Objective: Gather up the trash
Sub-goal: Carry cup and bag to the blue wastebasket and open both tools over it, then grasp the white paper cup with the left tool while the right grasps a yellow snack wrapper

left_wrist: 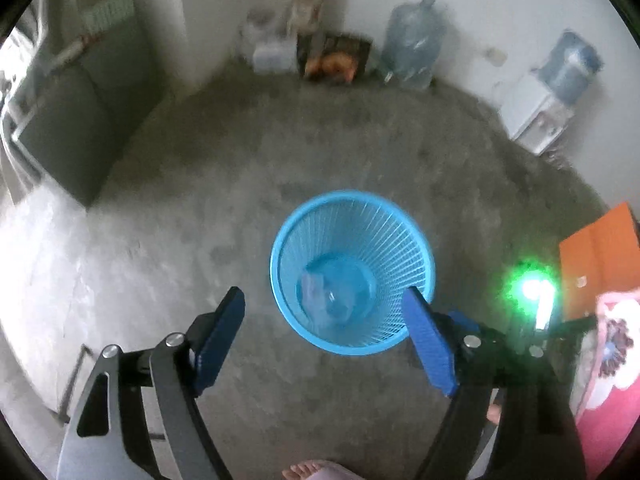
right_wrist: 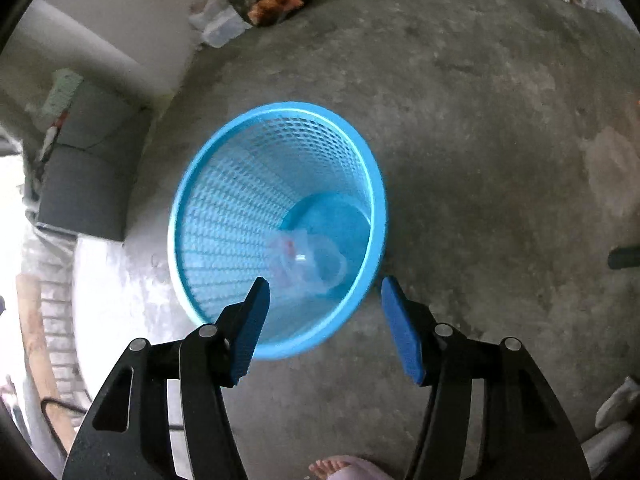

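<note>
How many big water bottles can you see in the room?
2. One big blue water bottle stands on the floor against the far wall. The other water bottle sits upside down on the white dispenser to its right. More could be hidden outside the view.

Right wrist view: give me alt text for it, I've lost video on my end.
An open, empty right hand-held gripper hangs above a blue mesh wastebasket standing on a grey concrete floor. A crumpled clear plastic wrapper lies at the basket's bottom. A bare foot shows at the lower edge.
</note>
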Action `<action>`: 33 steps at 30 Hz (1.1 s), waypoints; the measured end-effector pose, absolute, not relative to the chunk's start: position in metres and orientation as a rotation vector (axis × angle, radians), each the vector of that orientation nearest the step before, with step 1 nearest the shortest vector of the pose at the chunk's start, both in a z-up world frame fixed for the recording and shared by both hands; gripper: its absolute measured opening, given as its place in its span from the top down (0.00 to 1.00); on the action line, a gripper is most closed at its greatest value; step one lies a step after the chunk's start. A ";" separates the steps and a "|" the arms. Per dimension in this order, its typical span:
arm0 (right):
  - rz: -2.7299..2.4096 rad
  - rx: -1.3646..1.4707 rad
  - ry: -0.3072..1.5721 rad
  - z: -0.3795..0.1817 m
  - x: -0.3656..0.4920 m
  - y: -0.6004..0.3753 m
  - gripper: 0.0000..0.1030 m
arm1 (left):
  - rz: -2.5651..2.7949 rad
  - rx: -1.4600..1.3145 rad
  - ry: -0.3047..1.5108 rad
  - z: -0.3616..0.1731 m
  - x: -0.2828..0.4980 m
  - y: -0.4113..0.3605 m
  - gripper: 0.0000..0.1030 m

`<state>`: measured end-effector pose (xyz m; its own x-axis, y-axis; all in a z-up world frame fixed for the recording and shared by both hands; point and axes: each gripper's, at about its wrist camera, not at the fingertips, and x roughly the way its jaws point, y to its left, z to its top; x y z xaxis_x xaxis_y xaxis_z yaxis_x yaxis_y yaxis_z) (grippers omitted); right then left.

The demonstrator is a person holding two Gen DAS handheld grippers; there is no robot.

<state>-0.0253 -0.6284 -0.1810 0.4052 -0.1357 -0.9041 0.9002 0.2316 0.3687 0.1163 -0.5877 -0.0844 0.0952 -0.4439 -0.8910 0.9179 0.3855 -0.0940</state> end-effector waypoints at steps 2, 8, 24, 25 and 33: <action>-0.826 1.087 0.851 -0.162 -0.033 -0.619 0.45 | -1.128 0.583 0.994 -0.061 0.112 -0.570 0.21; -0.715 1.006 0.828 -0.117 -0.032 -0.589 0.44 | -1.186 0.542 0.887 0.016 0.100 -0.476 0.10; -0.152 0.775 0.723 0.018 0.085 -0.439 0.43 | -0.533 0.385 0.527 0.073 0.111 -0.168 0.06; -0.107 0.759 0.728 0.022 0.093 -0.427 0.43 | -0.513 0.398 0.511 0.070 0.109 -0.159 0.06; 0.339 0.912 0.825 0.025 0.176 -0.340 0.46 | -0.389 0.604 0.420 0.027 0.087 -0.134 0.13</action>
<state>0.1759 -0.3396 0.0254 0.6536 0.5819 -0.4840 0.0736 0.5876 0.8058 0.0875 -0.1344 0.0269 0.8454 -0.2260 -0.4840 0.4652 0.7567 0.4594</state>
